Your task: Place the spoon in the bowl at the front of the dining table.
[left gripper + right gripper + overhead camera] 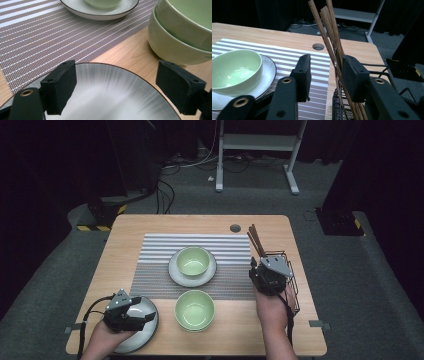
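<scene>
Nearest you on the light wooden counter (150, 227), your left claw (116, 91) hangs wide open over the grey plate with the streaked glaze and dark rim (107, 95). Its two black pads straddle the plate's far edge with plenty of air on both sides and grip nothing. In the high view that left claw (144, 317) sits at the counter's near left corner, right above the plate (145, 330). Just past the plate, the stack of two pale green bowls (180, 32) stands near the claw's right pad, apart from the plate.

Your right claw (325, 75) is the busier one. The brown wooden chopsticks (329, 37) stand in the black wire basket (339, 102) at the counter's right edge, their long axis close to upright and leaning a little toward the left of the right gripper view. They pass through the gap between the pads, hard by the right-hand pad, while the left-hand pad stands clear. So the claw is partly open and I judge it has not clamped them yet; closing should bring the left pad across to the sticks.

Farther off, a third green bowl (235, 68) rests on a white plate (268, 75) on the grey-and-white striped placemat (150, 270).
</scene>
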The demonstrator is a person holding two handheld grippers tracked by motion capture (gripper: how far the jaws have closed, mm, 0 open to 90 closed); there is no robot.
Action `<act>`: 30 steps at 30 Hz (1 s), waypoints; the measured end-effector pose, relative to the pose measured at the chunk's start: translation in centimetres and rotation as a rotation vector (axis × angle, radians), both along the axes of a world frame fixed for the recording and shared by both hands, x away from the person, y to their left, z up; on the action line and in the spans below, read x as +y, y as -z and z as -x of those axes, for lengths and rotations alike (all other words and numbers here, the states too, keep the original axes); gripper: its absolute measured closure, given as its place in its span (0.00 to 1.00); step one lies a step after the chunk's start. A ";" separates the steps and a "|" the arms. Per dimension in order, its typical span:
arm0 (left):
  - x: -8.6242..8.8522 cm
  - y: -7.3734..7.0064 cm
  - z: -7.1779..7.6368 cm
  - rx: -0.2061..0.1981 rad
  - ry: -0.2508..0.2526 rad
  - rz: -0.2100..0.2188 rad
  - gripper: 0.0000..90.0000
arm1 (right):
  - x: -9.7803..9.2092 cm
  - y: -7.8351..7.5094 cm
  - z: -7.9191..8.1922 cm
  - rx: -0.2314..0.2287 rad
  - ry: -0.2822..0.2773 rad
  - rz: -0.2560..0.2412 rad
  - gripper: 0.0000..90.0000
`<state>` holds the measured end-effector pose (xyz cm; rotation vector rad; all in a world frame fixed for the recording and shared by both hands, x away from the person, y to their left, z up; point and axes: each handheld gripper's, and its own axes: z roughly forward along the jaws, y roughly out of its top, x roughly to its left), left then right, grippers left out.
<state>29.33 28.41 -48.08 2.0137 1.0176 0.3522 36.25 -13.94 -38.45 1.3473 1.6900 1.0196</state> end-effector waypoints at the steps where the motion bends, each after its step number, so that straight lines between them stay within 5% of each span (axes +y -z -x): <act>1: 0.0 0.0 0.0 0.000 0.001 0.000 0.20 | 0.0 0.0 0.0 0.002 0.002 0.002 0.68; 18: -0.2 -0.1 0.1 -0.001 0.009 0.005 0.21 | -0.2 0.1 -0.2 0.034 0.028 0.020 0.90; 30: -0.3 -0.2 0.2 -0.005 0.014 0.002 0.21 | -0.1 0.0 -0.1 0.033 0.042 0.024 0.94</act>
